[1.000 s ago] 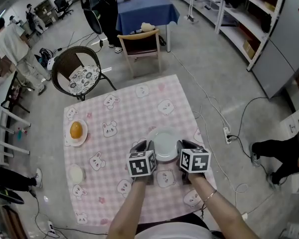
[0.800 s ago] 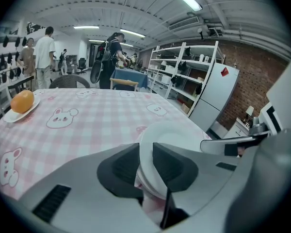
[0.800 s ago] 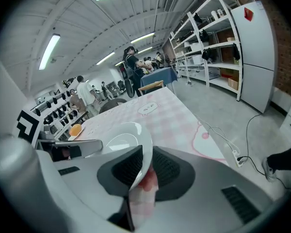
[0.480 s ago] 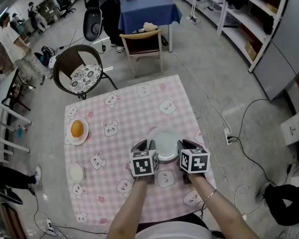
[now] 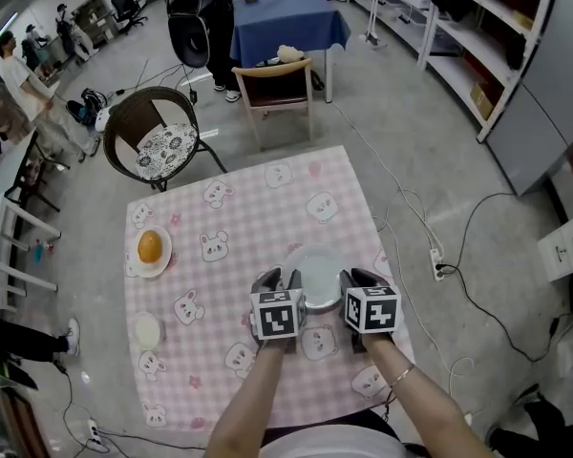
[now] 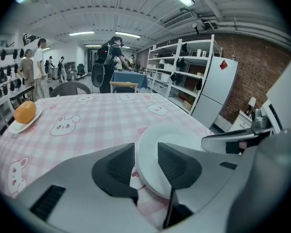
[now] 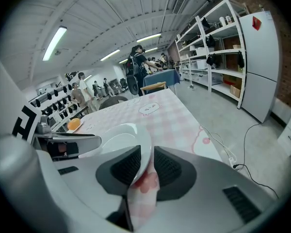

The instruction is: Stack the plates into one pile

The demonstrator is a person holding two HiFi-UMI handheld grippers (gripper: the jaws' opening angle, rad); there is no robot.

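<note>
The small plate [image 5: 155,269] holds an orange [image 5: 149,246]. My left claw [image 6: 145,161] and right claw [image 7: 146,166] have just been opening, rim of the plates [image 5: 317,273] loose between their jaws.

The bench [image 5: 239,208] wore a pink checked cloth [image 5: 267,227] printed with bunnies. White plates [image 5: 315,267] lay near its front edge. At its left side sat a plate [image 5: 162,256] bearing an orange [image 5: 149,246], and closer in, a small empty plate [image 5: 147,331].
</note>
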